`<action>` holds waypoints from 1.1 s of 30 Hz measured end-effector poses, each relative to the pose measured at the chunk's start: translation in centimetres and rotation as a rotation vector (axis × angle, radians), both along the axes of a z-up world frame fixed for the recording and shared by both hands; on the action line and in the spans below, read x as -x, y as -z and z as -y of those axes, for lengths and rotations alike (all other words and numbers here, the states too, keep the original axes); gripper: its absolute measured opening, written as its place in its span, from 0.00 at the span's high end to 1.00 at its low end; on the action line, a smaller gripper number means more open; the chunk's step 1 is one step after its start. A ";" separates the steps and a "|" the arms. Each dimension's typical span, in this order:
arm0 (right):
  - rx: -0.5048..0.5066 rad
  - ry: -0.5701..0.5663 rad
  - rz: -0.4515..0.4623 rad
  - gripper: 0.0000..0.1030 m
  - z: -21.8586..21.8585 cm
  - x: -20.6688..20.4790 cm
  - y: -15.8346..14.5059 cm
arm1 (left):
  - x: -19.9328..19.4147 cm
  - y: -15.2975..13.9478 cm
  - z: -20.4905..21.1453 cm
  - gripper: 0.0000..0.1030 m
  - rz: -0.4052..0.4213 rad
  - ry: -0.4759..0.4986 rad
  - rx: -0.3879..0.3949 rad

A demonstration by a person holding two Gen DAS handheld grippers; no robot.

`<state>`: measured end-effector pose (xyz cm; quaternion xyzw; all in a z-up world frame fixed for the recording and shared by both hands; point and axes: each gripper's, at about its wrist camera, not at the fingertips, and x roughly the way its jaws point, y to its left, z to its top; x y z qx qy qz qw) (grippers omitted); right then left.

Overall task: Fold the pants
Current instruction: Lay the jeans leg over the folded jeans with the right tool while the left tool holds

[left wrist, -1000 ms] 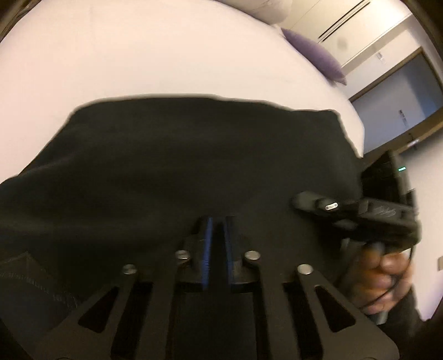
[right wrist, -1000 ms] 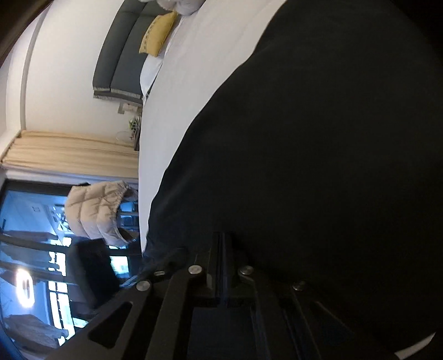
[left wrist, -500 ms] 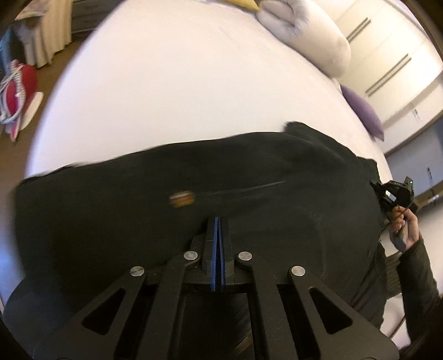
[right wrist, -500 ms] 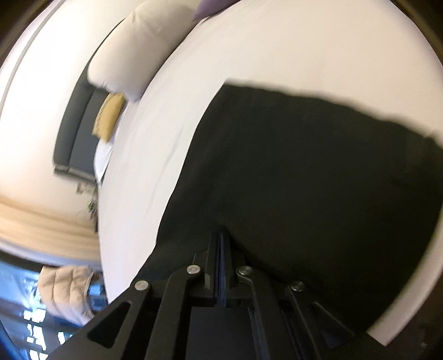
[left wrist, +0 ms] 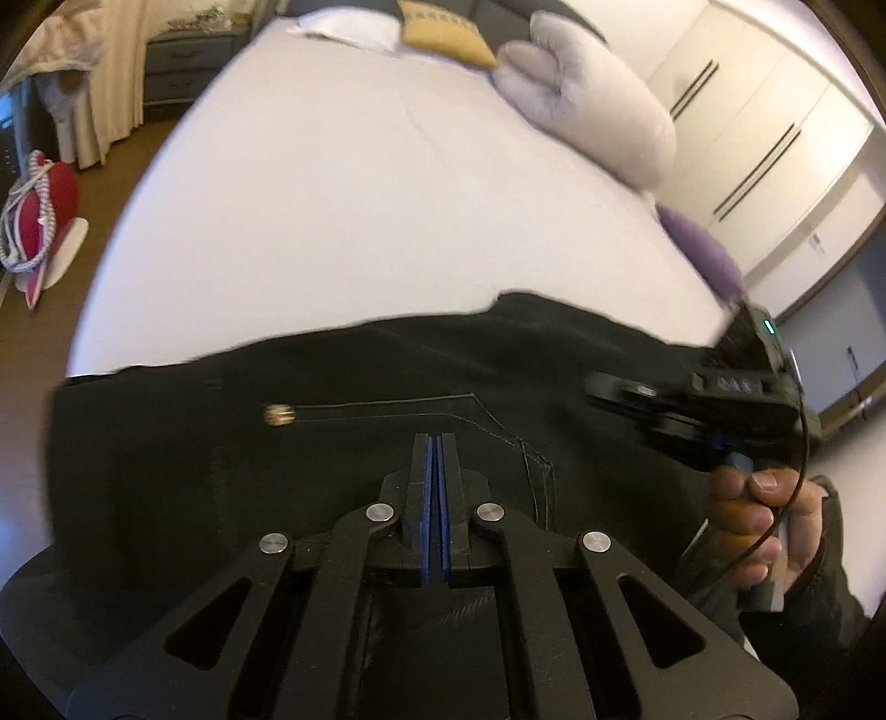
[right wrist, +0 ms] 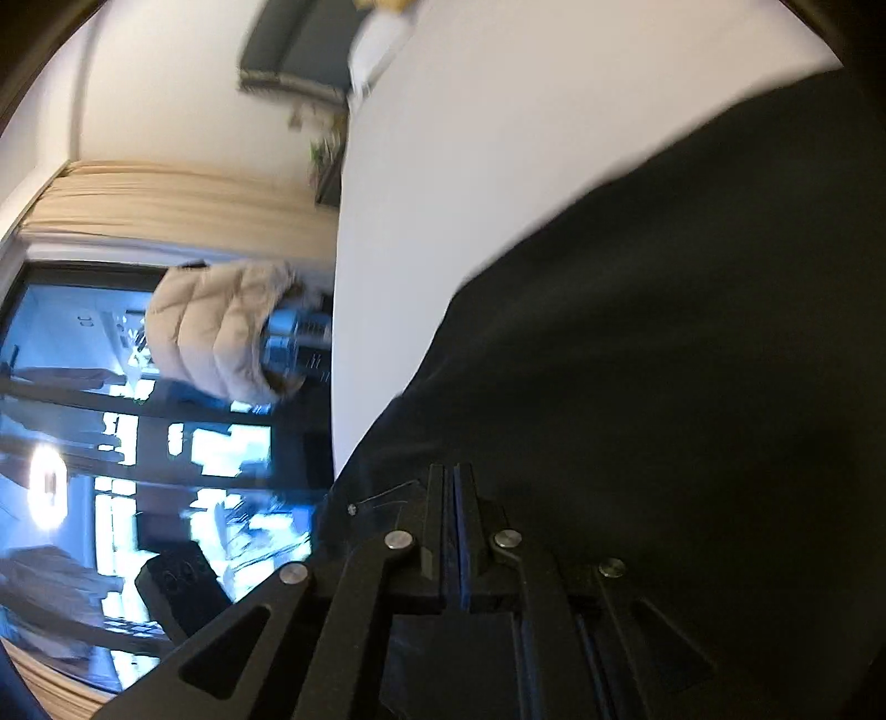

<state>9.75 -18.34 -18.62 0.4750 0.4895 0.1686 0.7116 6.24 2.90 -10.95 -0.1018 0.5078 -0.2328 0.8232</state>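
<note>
The black pants stretch across the lower half of the frame over the white bed. The left gripper and right gripper are each pinched shut on the fabric, seemingly holding it spread taut so a fold lands flat.

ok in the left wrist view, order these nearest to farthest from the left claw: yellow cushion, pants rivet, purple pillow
1. pants rivet, just left of the left claw
2. purple pillow, right edge of the bed
3. yellow cushion, far end
</note>
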 end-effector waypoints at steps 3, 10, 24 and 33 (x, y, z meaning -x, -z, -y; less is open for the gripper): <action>0.063 -0.009 -0.048 1.00 -0.3 -3.3 2.3 | -2.3 3.0 1.2 0.99 -0.073 -0.006 -0.101; -0.005 0.208 -0.045 1.00 6.5 -4.6 4.5 | -4.4 5.6 -0.5 0.98 -0.142 -0.029 -0.021; 0.030 0.655 0.052 0.94 26.3 12.0 -1.2 | -3.3 1.8 0.2 0.98 -0.087 -0.073 0.084; -0.101 0.384 -0.016 1.00 18.3 14.6 5.3 | -0.6 4.4 11.7 0.98 -0.160 0.158 -0.011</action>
